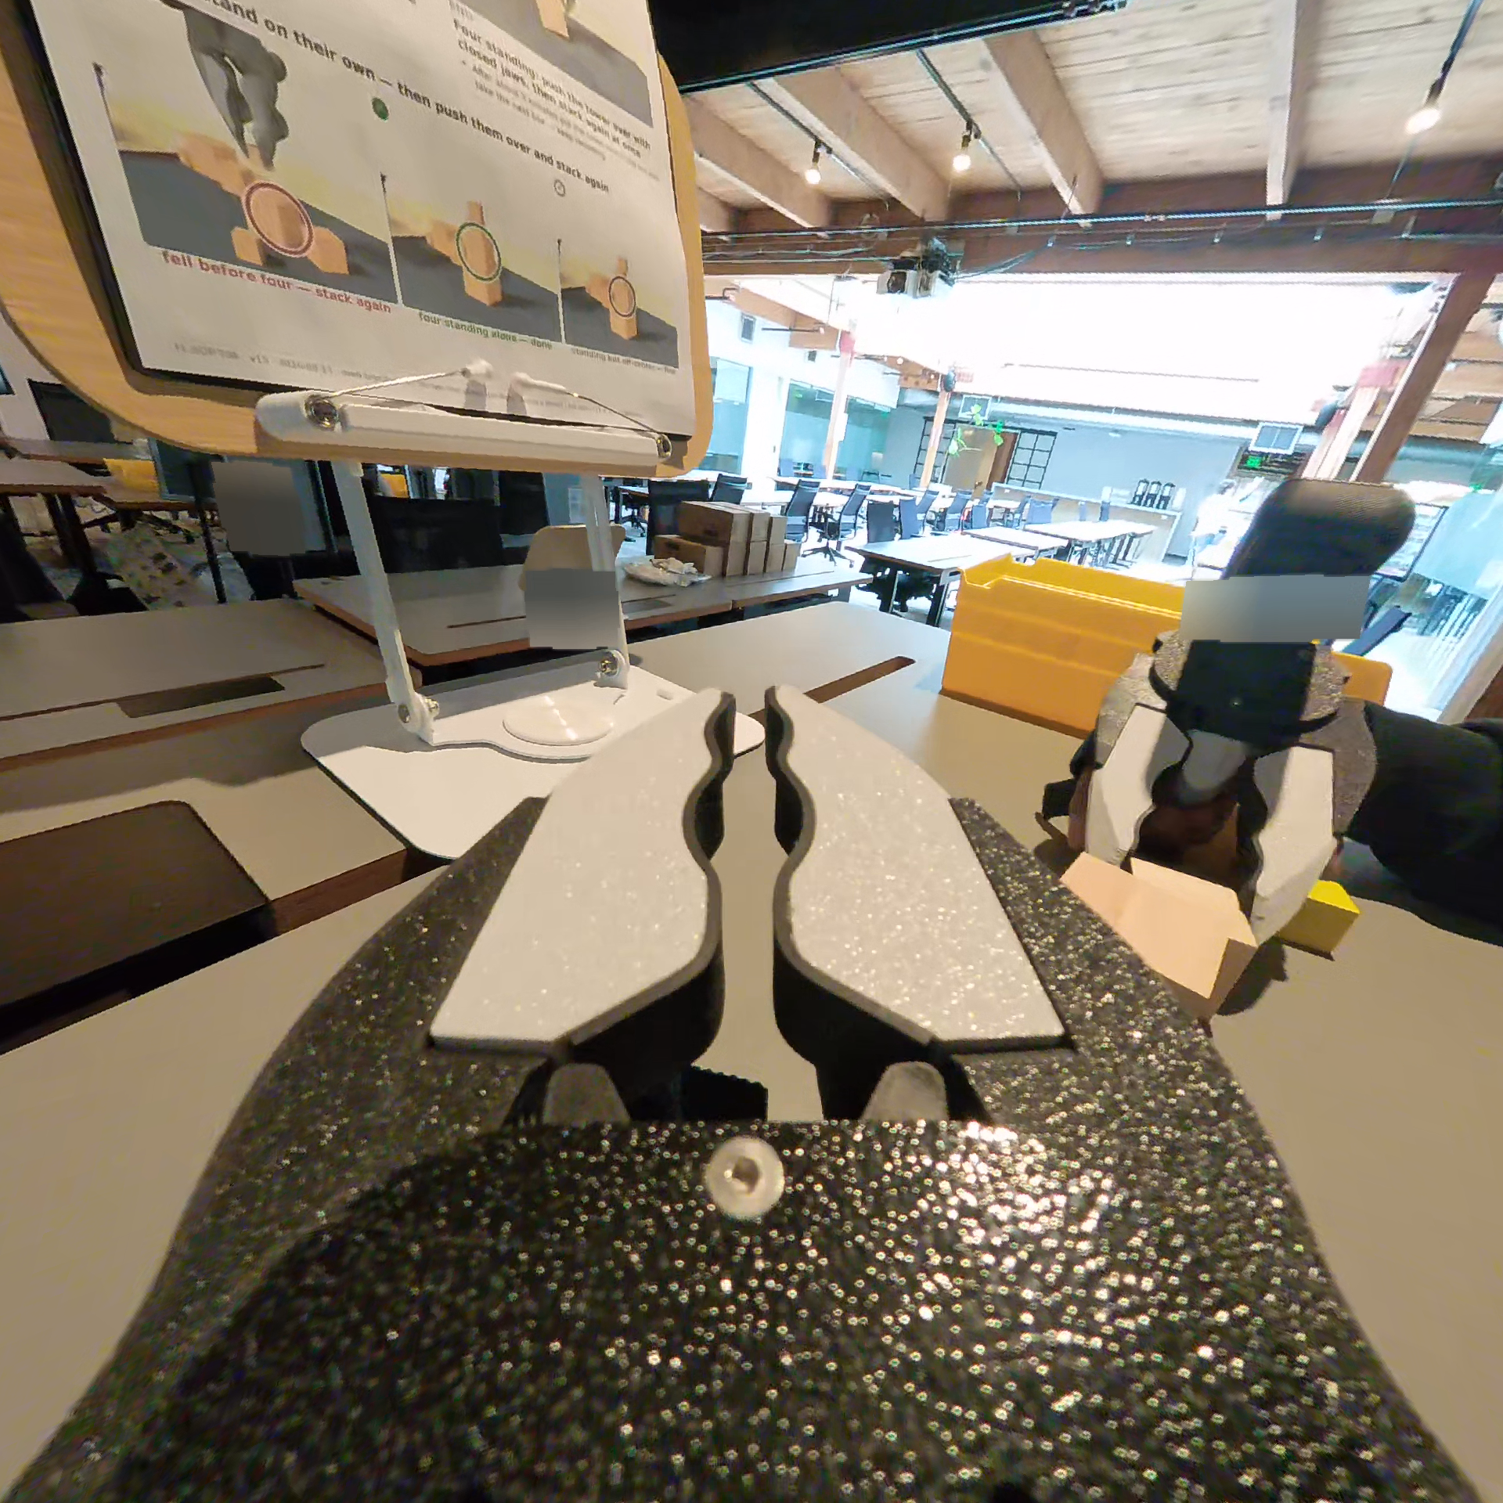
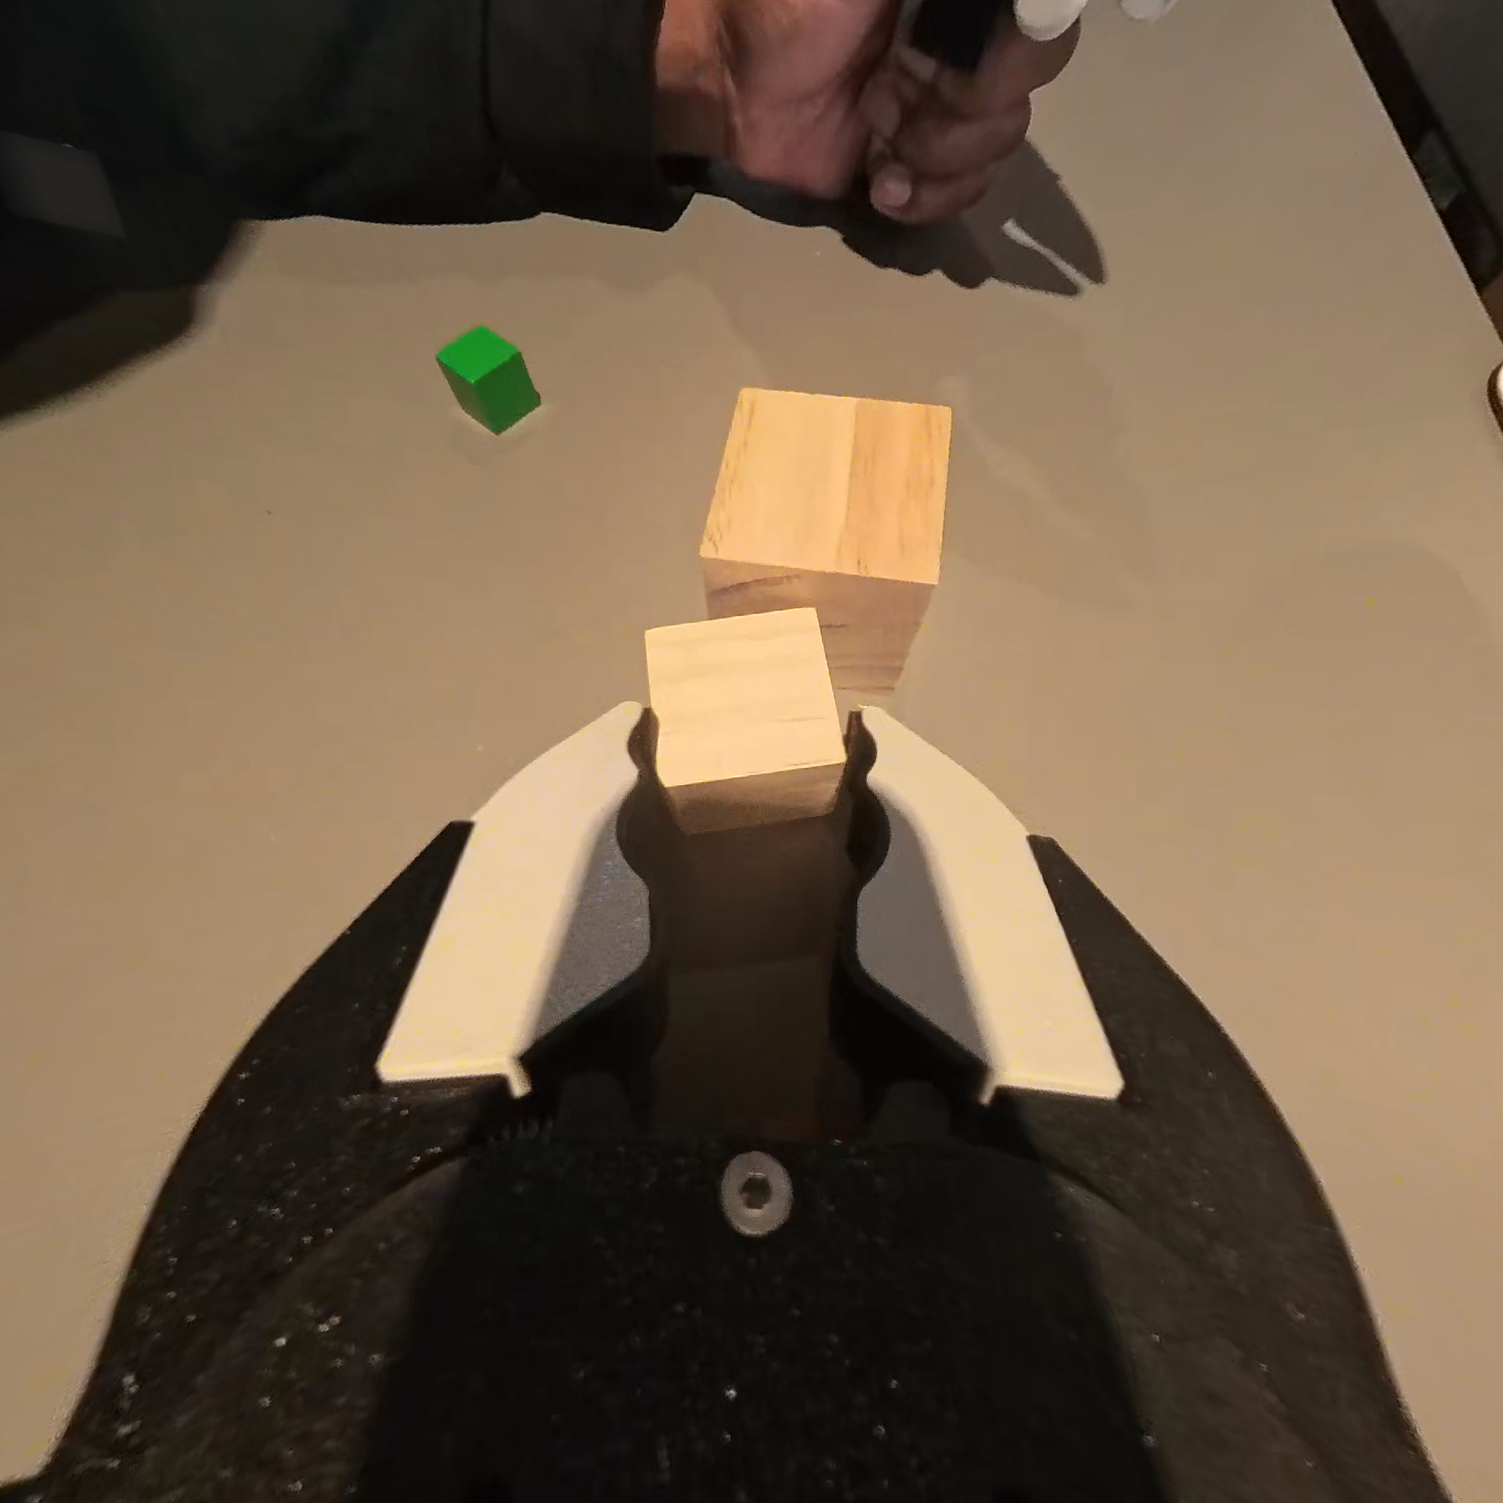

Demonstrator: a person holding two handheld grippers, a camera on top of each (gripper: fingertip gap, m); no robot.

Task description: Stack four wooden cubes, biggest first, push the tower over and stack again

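1. Your right gripper (image 2: 748,724) is clamped on a mid-sized wooden cube (image 2: 744,703); both fingertips press its side faces and its pale top faces the camera.
2. That held cube sits just in front of the big wooden cube (image 2: 821,504), which stands on the grey table (image 2: 244,651). You cannot tell from this angle whether the two touch.
3. A small green cube (image 2: 488,378) lies on the table well to the left of the big one, on its own.
4. Beyond the cubes, your other hand (image 2: 854,106) grips a handle at the top edge of the right wrist view, with a dark sleeve (image 2: 325,106) running off to the left.
5. Your left gripper (image 1: 750,716) holds nothing; its jaws are nearly closed, with only a narrow gap between the tips, and it hangs above the table.
6. In the left wrist view your right gripper (image 1: 1204,821) appears off to the right, bent down over a pale cube (image 1: 1155,927), with a small yellow cube (image 1: 1326,915) beside it.
7. Farther out stand a white stand (image 1: 488,732) carrying an instruction sheet (image 1: 390,179), and a yellow bin (image 1: 1049,634).
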